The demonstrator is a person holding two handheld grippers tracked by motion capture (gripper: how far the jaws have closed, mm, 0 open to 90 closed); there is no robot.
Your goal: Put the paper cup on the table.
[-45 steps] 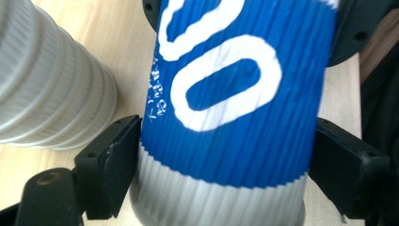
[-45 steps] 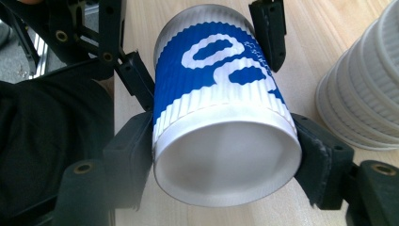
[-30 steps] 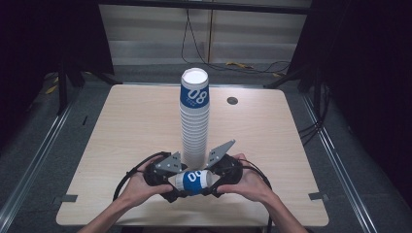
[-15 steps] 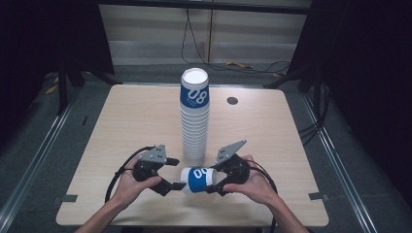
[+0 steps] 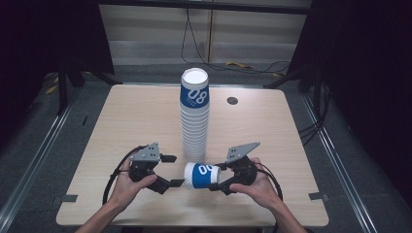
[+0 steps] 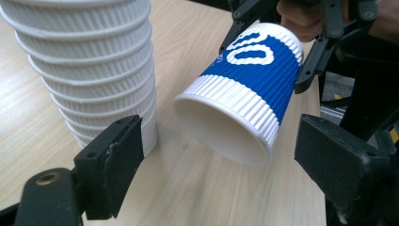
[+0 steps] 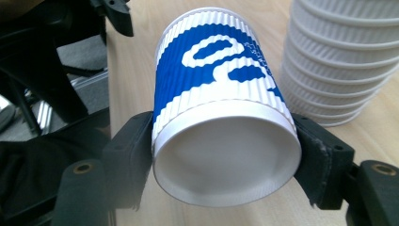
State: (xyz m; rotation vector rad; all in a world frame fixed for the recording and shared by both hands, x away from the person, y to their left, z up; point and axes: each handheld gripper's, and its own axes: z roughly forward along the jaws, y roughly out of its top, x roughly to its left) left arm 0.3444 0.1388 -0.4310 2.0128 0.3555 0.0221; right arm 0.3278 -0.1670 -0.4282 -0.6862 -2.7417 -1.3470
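Nearest to us, our right hand-held gripper (image 5: 212, 180) is closed on the bottom end of a blue-and-white ribbed paper cup (image 5: 201, 175). The cup lies sideways just above the desk (image 5: 121, 121), near its front edge, with the open mouth toward our left hand-held gripper (image 5: 172, 171). That gripper has its jaws apart and holds nothing; the cup's mouth is just before them, not touched.

Directly behind the cup stands a tall stack of paper cups (image 5: 194, 121), upright in the middle of the desk; it blocks the way forward. The wood to the left and right of the stack is bare. Farther back, near the right rear corner, we see a small dark round hole (image 5: 232, 100). Behind the desk, cables (image 5: 228, 65) lie on the floor.
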